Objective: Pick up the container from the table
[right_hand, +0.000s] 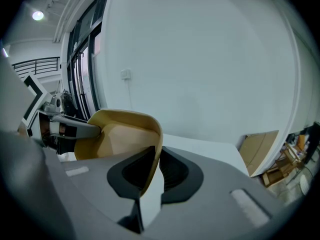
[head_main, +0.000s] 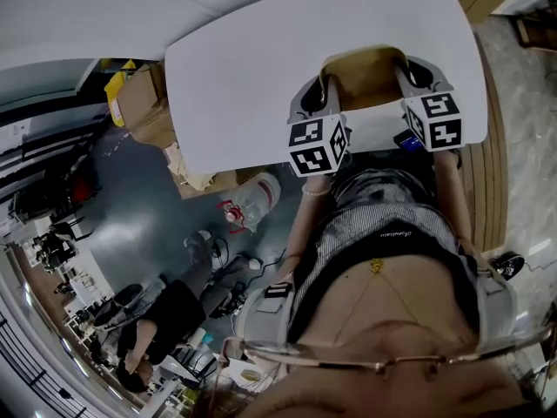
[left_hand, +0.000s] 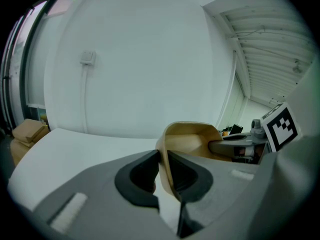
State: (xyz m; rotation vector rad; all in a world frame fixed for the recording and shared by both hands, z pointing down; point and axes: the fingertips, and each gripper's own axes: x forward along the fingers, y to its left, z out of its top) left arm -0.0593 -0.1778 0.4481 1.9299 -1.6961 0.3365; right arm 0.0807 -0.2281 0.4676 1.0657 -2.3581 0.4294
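- Jaws of the left gripper [left_hand: 164,165], in the left gripper view, are drawn narrow and clamp one thin side wall of the tan container [left_hand: 192,136], a dark pad on either face of it. The open container sits just above the centre of the frame. A white worktop [left_hand: 75,144] spreads to the left of it, and a white wall [left_hand: 150,59] with a small socket [left_hand: 87,58] at upper left fills the background.
- In the right gripper view, the jaws of the right gripper [right_hand: 156,164] are likewise set narrow and pinch the opposite wall of the container, one pad inside and one outside. The container lies left of centre, with the left gripper reaching in to it from the left edge and the worktop running behind it towards the right.
- From the head view, the container appears in the upper middle, over the near edge of the worktop and between the two grippers, whose marker cubes show just below it. Whether its base touches the worktop cannot be told. Cardboard boxes [head_main: 139,94] stand on the floor [head_main: 139,216] at the left.
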